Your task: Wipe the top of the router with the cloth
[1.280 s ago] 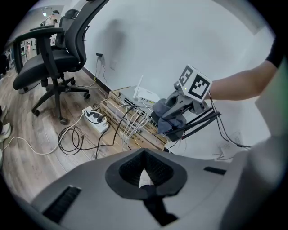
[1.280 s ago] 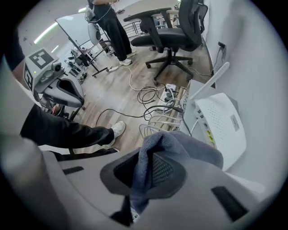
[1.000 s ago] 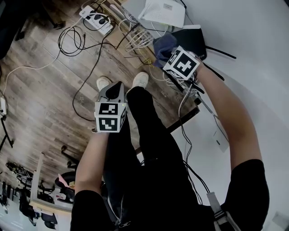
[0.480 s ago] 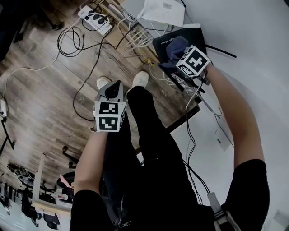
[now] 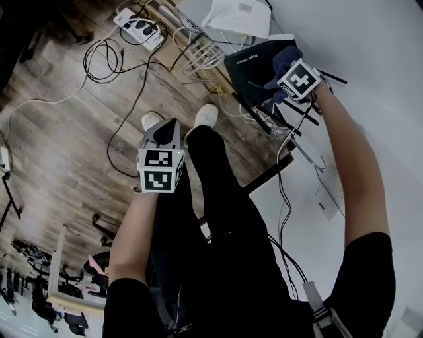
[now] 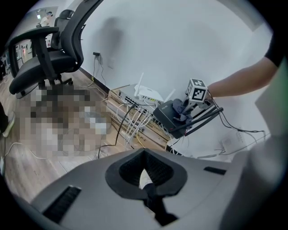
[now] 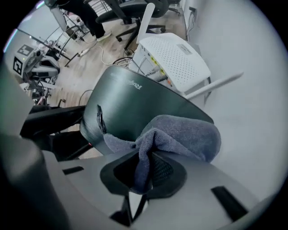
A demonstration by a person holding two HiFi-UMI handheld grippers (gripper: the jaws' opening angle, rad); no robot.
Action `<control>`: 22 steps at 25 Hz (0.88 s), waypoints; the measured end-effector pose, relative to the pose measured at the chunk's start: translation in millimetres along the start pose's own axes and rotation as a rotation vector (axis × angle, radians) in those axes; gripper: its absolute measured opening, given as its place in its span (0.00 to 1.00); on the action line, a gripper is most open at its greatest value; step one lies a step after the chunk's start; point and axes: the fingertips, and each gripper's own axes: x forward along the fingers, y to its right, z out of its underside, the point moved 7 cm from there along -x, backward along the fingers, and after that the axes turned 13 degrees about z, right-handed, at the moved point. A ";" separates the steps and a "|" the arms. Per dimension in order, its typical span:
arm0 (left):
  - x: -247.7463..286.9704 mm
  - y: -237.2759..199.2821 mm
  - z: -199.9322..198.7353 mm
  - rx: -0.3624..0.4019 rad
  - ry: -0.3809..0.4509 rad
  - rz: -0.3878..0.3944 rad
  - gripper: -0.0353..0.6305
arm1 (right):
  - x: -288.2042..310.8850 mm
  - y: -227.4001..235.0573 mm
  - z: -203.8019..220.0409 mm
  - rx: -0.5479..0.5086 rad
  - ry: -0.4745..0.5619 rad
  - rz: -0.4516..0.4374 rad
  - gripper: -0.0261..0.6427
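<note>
The black router point(image 5: 250, 61) sits on a stack of network gear by the wall, its dark top point(image 7: 130, 103) filling the right gripper view. My right gripper point(image 5: 291, 74) is shut on a blue-grey cloth point(image 7: 180, 134), which is bunched and pressed on the router's top near its wall-side end. The cloth point(image 5: 280, 63) hides the jaw tips in the head view. The left gripper view shows the router point(image 6: 167, 115) and cloth point(image 6: 182, 108) from afar. My left gripper point(image 5: 170, 125) hangs over the person's legs, shut on nothing, far from the router.
A white router point(image 5: 239, 16) with antennas stands just beyond the black one, close to the wall. Black antennas point(image 5: 285, 120) and many cables hang off the stack. A power strip point(image 5: 141, 28) and loose cords lie on the wood floor. An office chair point(image 6: 47, 51) stands farther left.
My right gripper has slid the cloth across the router's top toward the wall side, uncovering the near part of the lid. The left gripper has stayed still.
</note>
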 end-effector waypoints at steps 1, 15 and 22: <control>0.1 -0.6 0.5 -0.001 -0.002 0.000 0.04 | 1.4 2.9 2.1 -0.026 -0.011 0.027 0.07; 0.7 -7.0 3.8 -0.039 0.005 0.006 0.04 | 9.1 -8.7 13.2 -0.305 -0.116 0.071 0.07; 0.2 -7.1 1.3 -0.033 0.011 0.010 0.04 | -5.9 -46.9 -5.4 -0.363 -0.046 -0.049 0.07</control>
